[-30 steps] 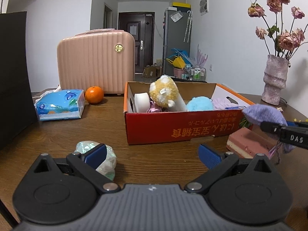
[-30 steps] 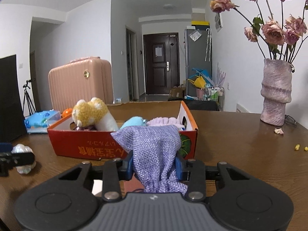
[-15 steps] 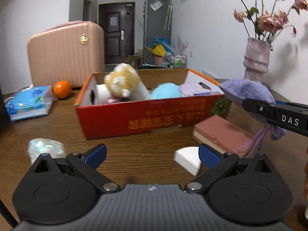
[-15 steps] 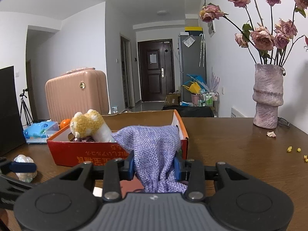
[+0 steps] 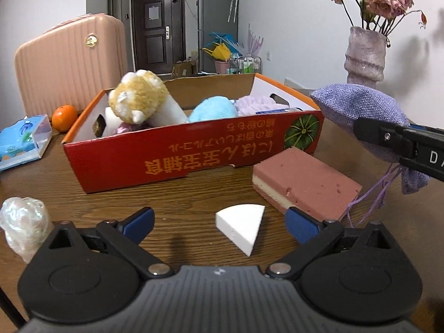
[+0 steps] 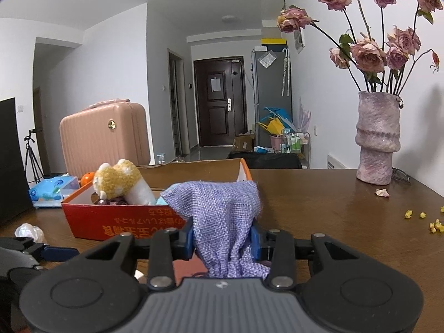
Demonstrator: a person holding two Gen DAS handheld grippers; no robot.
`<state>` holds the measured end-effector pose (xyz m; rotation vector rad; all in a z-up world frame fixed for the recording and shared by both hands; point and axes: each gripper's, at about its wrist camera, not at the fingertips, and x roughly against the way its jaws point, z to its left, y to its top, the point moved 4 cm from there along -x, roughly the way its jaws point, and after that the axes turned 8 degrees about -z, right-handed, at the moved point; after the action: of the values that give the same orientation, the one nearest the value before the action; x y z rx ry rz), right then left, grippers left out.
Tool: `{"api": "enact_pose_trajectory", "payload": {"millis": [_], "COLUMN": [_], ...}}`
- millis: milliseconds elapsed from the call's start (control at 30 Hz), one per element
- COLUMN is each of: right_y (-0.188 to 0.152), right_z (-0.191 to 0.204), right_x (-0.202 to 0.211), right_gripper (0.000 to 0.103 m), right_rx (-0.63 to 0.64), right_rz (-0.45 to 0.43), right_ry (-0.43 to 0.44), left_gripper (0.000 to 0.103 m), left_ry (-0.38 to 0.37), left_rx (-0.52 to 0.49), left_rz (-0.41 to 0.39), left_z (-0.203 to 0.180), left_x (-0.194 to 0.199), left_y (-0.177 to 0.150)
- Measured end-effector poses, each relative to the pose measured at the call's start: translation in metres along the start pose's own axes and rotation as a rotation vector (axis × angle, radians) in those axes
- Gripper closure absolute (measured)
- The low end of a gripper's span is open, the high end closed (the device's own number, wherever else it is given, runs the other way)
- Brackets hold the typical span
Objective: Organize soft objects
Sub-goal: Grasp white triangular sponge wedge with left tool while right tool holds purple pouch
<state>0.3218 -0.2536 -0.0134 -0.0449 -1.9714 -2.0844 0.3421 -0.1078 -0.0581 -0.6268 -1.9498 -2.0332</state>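
A red cardboard box (image 5: pixel 172 158) on the wooden table holds a yellow plush toy (image 5: pixel 138 97), a blue plush ball (image 5: pixel 212 108) and a lilac fluffy item (image 5: pixel 255 104). My right gripper (image 6: pixel 223 240) is shut on a purple woven pouch (image 6: pixel 222 208), held above the table by the box's right end (image 6: pixel 244 172); the pouch also shows in the left wrist view (image 5: pixel 358 105). My left gripper (image 5: pixel 219 222) is open and empty, low over the table, with a white wedge sponge (image 5: pixel 241 227) between its fingers. A pink sponge block (image 5: pixel 305 183) lies right of it. A pearly crumpled wrap (image 5: pixel 23 224) lies at the left.
A pink suitcase (image 5: pixel 69 63), an orange (image 5: pixel 64 113) and a blue tissue pack (image 5: pixel 23 138) stand behind and left of the box. A vase of dried roses (image 6: pixel 377 136) stands at the far right. Yellow crumbs (image 6: pixel 433 222) lie on the table's right side.
My left gripper has swung right and come closer to the box; the white wedge now lies between its fingers. My right gripper has lifted the pouch higher beside the box.
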Motion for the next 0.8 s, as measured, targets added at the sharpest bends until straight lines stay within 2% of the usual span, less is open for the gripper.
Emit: {"api": "enact_pose_trajectory", "payload": {"millis": [100,400,533,667,800], "right_y": [0.000,-0.001,-0.003,-0.005,-0.006], "right_z": [-0.002,-0.003,-0.004,-0.004,-0.004], "right_x": [-0.001,-0.004,-0.007,-0.010,-0.010], "right_gripper": [0.067,0.067,0.067,0.066,0.066], "right_rx": [-0.004,-0.009,-0.009,-0.008,-0.008], "right_rz": [0.006,0.016,0.026,0.037,0.039], "right_ry": [-0.006,-0.016,-0.020,-0.024,-0.024], "left_gripper": [0.005,0.030,0.050,0.063,0.066], "left_ry": [-0.009,-0.027,-0.047,-0.058,-0.066], "left_rx": [-0.014,-0.013,-0.004,-0.004,-0.010], "left_rz": [0.006,0.052,0.080,0.088,0.085], "left_z": [-0.008,-0.020,-0.020,-0.020,-0.020], "left_x": [-0.004,-0.017,-0.022,-0.024,-0.023], "left_y": [0.001,-0.001,-0.003,-0.004,-0.004]}}
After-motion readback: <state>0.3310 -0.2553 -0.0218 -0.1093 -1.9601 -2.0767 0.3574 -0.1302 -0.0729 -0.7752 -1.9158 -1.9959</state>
